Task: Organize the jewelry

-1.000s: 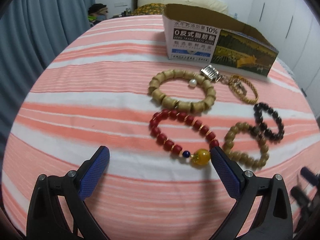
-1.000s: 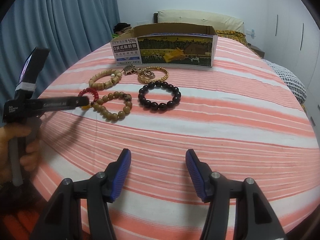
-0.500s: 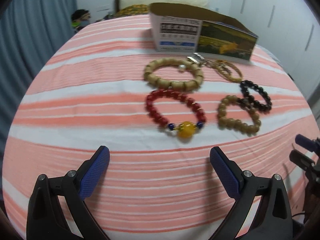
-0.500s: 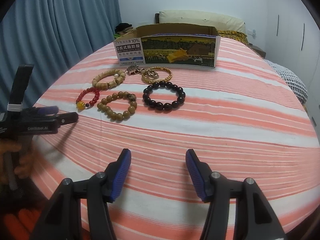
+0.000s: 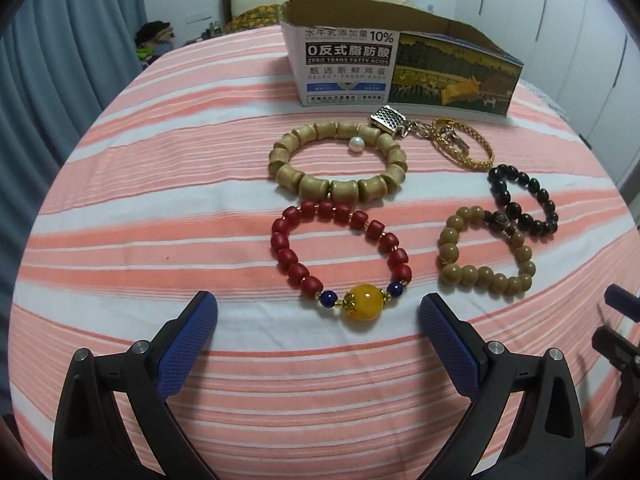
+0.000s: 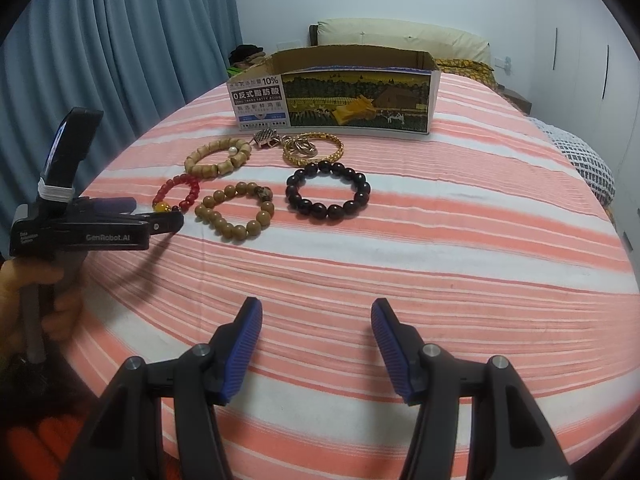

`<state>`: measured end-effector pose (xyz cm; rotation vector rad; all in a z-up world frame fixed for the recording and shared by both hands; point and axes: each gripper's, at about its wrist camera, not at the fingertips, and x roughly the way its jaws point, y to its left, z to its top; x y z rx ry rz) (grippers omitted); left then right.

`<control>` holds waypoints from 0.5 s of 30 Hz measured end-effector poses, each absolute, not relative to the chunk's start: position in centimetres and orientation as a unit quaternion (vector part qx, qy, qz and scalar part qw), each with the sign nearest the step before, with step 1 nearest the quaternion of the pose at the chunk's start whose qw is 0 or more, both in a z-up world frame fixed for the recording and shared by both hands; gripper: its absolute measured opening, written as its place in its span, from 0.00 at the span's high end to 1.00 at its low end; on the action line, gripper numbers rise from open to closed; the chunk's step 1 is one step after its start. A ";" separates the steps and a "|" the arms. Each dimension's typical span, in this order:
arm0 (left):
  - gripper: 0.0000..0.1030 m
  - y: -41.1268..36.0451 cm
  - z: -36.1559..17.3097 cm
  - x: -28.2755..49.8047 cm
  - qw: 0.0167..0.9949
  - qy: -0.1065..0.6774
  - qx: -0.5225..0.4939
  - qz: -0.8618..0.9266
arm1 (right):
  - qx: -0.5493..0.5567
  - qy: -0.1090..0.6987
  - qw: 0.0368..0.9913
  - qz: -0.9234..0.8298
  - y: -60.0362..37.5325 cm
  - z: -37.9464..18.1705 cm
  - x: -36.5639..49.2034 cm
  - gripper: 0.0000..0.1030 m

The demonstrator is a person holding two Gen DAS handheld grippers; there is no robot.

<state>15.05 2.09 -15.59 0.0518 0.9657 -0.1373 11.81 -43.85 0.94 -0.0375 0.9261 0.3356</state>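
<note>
Several bracelets lie on the striped bed cover [image 5: 120, 240]. The red bead bracelet [image 5: 296, 270] with a yellow bead [image 5: 362, 308] lies just ahead of my left gripper [image 5: 318, 304], which is open and holds nothing. Behind it lies a tan barrel-bead bracelet [image 5: 308, 186] with a white pearl. To the right are a tan round-bead bracelet [image 5: 472, 272], a black bead bracelet [image 5: 514, 210] and a gold chain bracelet [image 5: 480, 152] with a silver charm [image 5: 388, 118]. My right gripper [image 6: 316, 308] stands open over bare cover, well short of the black bead bracelet [image 6: 332, 210].
An open-topped printed cardboard box [image 5: 348, 64] stands behind the jewelry. Blue curtains [image 6: 120, 60] hang at the left, and a pillow [image 6: 400, 36] lies at the bed's far end. A hand [image 6: 24, 280] holds the left tool at the bed's left edge.
The left gripper drew back from the bracelets, then came in again with a slight roll; the yellow bead now lies between its fingertips' lines. The right gripper has kept still.
</note>
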 end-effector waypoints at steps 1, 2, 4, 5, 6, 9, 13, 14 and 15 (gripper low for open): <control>0.02 2.3 -15.5 14.9 0.884 0.462 0.019 -0.068 | -0.016 0.445 0.881 0.160 -43.9 0.9 11.8 0.44; 0.02 2.5 -15.4 14.8 0.885 0.460 0.011 -0.071 | -0.014 0.445 0.881 0.159 -44.0 0.9 11.8 0.44; 0.02 2.7 -15.5 14.9 0.886 0.459 0.004 -0.070 | -0.012 0.447 0.880 0.158 -44.1 0.8 11.9 0.44; 0.02 2.7 -15.5 15.0 0.886 0.459 0.005 -0.066 | -0.011 0.450 0.879 0.157 -44.2 0.7 12.0 0.44; 0.02 2.6 -15.5 15.1 0.886 0.459 0.005 -0.065 | -0.009 0.451 0.878 0.157 -44.2 0.6 12.0 0.44; 0.02 2.6 -15.4 15.0 0.888 0.455 0.001 -0.070 | -0.005 0.452 0.878 0.158 -44.2 0.6 12.1 0.44; 0.02 3.7 -15.0 15.1 0.893 0.442 -0.044 -0.071 | -0.008 0.448 0.880 0.159 -44.1 0.9 12.0 0.44; 0.02 4.1 -14.8 15.2 0.894 0.439 -0.057 -0.065 | -0.007 0.448 0.879 0.159 -44.1 0.8 12.1 0.44; 0.02 4.3 -14.7 15.3 0.896 0.437 -0.061 -0.058 | -0.006 0.448 0.880 0.159 -44.1 0.9 12.0 0.44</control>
